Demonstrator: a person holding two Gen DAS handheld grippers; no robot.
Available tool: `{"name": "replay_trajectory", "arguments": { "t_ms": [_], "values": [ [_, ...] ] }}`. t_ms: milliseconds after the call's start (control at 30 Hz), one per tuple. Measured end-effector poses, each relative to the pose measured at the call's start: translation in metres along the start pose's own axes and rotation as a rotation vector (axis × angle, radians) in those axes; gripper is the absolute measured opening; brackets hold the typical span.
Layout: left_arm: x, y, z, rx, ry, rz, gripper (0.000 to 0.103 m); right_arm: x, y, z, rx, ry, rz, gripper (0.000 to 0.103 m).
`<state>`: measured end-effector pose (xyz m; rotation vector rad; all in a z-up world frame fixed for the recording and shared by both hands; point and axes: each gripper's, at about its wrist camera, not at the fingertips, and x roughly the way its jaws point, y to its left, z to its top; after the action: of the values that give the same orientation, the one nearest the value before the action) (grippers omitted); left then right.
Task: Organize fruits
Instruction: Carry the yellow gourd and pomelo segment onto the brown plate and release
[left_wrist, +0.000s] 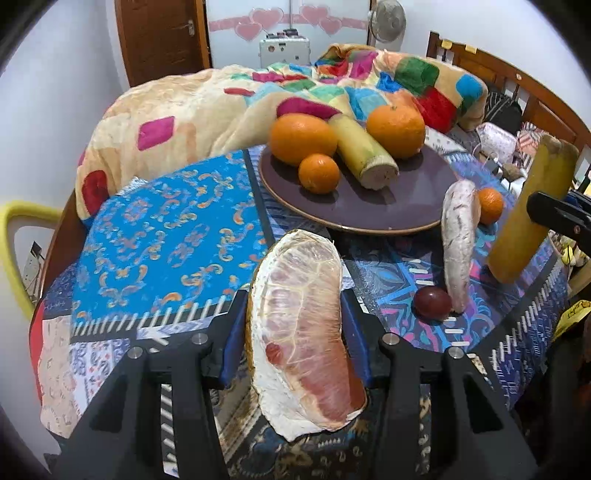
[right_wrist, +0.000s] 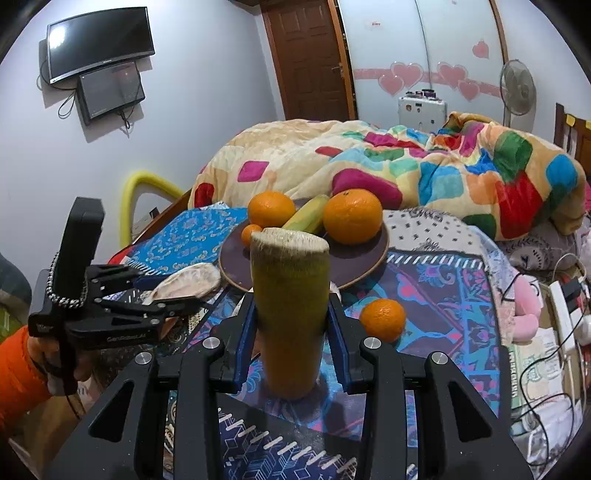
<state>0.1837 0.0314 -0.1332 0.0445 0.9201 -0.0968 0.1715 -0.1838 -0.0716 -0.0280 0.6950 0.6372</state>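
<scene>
My left gripper (left_wrist: 295, 321) is shut on a peeled pomelo segment (left_wrist: 303, 332), held above the patterned cloth short of the brown plate (left_wrist: 417, 199). The plate holds two large oranges (left_wrist: 301, 137), a small orange (left_wrist: 318, 173) and a cut yellow-green stalk piece (left_wrist: 364, 151). My right gripper (right_wrist: 291, 325) is shut on a second upright yellow-green stalk piece (right_wrist: 290, 306), also seen at the right in the left wrist view (left_wrist: 532, 206). Another pomelo segment (left_wrist: 458, 240), a small orange (left_wrist: 490, 205) and a dark red grape (left_wrist: 432, 302) lie on the cloth right of the plate.
The fruit lies on a bed covered with patterned cloths (left_wrist: 166, 236). A colourful blanket (left_wrist: 229, 107) is heaped behind the plate. A loose small orange (right_wrist: 382, 319) lies just right of my right gripper. Cables and clutter (right_wrist: 554, 332) sit off the bed's right edge.
</scene>
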Motion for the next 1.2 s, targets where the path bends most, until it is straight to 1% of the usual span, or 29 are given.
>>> {"name": "replay_trajectory", "arguments": {
  "t_ms": [100, 200, 367, 467, 667, 867, 967, 1200],
  "values": [
    [-0.015, 0.004, 0.003, -0.018, -0.038, -0.001, 0.048, -0.008, 0.001, 0.004, -0.002, -0.018, -0.01, 0.033],
    [-0.028, 0.004, 0.01, -0.019, -0.083, 0.006, 0.048, -0.017, 0.003, 0.011, -0.012, -0.041, -0.027, 0.033],
    [-0.046, -0.001, 0.025, -0.014, -0.153, -0.007, 0.048, -0.031, 0.002, 0.026, -0.025, -0.085, -0.046, 0.033],
    [-0.052, -0.008, 0.037, -0.001, -0.199, 0.003, 0.048, -0.034, 0.001, 0.038, -0.027, -0.11, -0.052, 0.033],
    [-0.055, -0.017, 0.054, 0.012, -0.246, -0.011, 0.048, -0.031, 0.002, 0.056, -0.056, -0.139, -0.075, 0.033],
    [-0.045, -0.018, 0.07, -0.008, -0.254, -0.041, 0.048, -0.015, 0.004, 0.064, -0.091, -0.123, -0.097, 0.033],
    [-0.036, -0.02, 0.076, -0.007, -0.249, -0.041, 0.048, -0.005, 0.003, 0.066, -0.106, -0.101, -0.099, 0.033],
    [-0.006, -0.018, 0.083, -0.011, -0.214, -0.054, 0.048, 0.021, 0.0, 0.062, -0.142, -0.035, -0.113, 0.033]
  ]
}}
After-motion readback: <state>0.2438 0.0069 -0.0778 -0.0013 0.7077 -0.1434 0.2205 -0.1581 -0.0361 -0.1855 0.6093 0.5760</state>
